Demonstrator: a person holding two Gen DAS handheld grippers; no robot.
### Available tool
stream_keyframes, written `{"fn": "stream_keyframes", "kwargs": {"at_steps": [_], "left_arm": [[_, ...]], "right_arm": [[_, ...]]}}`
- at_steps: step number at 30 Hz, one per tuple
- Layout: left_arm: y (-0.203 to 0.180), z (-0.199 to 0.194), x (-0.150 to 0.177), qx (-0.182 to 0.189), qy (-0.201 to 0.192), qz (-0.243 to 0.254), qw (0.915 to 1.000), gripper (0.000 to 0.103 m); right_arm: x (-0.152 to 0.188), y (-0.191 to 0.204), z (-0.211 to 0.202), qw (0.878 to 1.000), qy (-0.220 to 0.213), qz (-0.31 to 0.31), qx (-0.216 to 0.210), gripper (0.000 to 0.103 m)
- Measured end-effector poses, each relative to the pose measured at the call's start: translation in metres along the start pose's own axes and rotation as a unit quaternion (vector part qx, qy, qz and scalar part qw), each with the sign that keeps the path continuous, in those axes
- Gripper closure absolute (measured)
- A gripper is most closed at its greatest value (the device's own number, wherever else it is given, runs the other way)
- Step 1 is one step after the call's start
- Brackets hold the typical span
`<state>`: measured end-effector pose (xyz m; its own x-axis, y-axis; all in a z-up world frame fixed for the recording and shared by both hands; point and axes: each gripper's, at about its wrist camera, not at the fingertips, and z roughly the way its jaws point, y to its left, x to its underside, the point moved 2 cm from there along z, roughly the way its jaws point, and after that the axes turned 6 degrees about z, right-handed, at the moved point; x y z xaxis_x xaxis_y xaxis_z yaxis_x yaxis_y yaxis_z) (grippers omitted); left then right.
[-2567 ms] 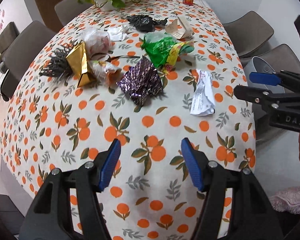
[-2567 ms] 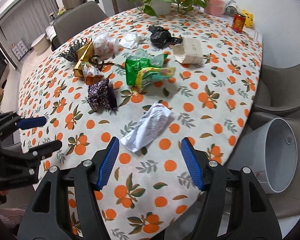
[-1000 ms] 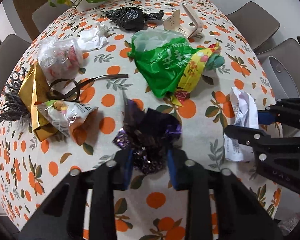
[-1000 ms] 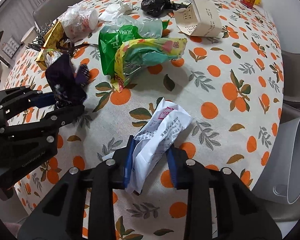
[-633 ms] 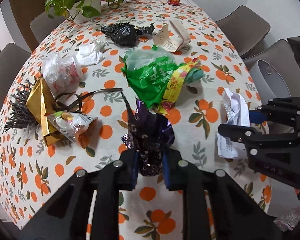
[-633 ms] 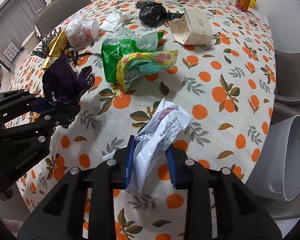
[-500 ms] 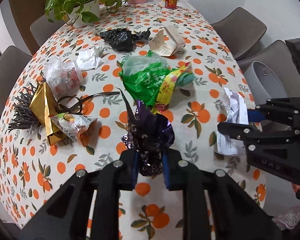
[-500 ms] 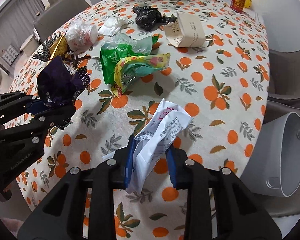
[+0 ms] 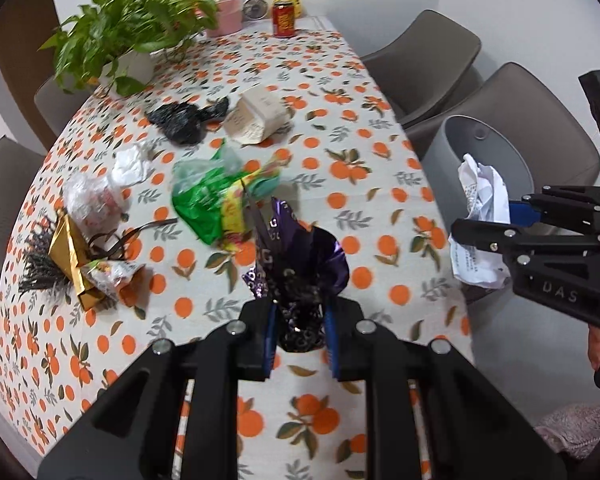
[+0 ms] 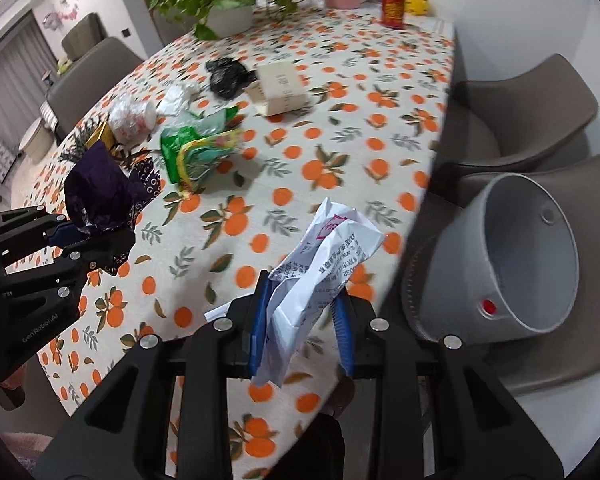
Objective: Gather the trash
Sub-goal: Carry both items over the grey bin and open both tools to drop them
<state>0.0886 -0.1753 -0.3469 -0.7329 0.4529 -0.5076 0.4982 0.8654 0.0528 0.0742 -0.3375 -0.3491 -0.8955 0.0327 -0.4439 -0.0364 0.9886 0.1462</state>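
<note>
Now the receipt (image 10: 320, 256) is clamped in the right gripper (image 10: 300, 320), nearer the bin (image 10: 528, 252); the purple wrapper (image 9: 300, 264) is clamped in the left gripper (image 9: 298, 332), farther from it.

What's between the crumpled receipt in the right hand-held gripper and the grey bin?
Nothing visible. The crumpled receipt is clamped in the right hand-held gripper above the table edge; the grey bin stands just beside the table, mouth open and unobstructed.
</note>
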Motion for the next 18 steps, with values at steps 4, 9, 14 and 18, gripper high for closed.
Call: {"fn": "stream_keyframes", "kwargs": {"at_steps": [4,9,14,18], "left_arm": [[-0.027,-0.002,-0.014,0.013,-0.006,0.026,0.9996,0.083],[-0.066,0.001,-0.038,0.035,-0.013,0.066,0.9971,0.083],[-0.110,0.009,-0.067,0.058,-0.022,0.114,0.9916,0.083],[-0.146,0.017,-0.095,0.078,-0.028,0.150,0.9853,0.083]], "right_arm": [[0.007,-0.032,-0.018,0.999,-0.013,0.030,0.018,0.075],[0.018,-0.081,-0.043,0.996,-0.031,0.071,0.051,0.075],[0.029,-0.138,-0.067,0.989,-0.045,0.116,0.086,0.075],[0.033,-0.176,-0.079,0.983,-0.052,0.140,0.105,0.075]]}}
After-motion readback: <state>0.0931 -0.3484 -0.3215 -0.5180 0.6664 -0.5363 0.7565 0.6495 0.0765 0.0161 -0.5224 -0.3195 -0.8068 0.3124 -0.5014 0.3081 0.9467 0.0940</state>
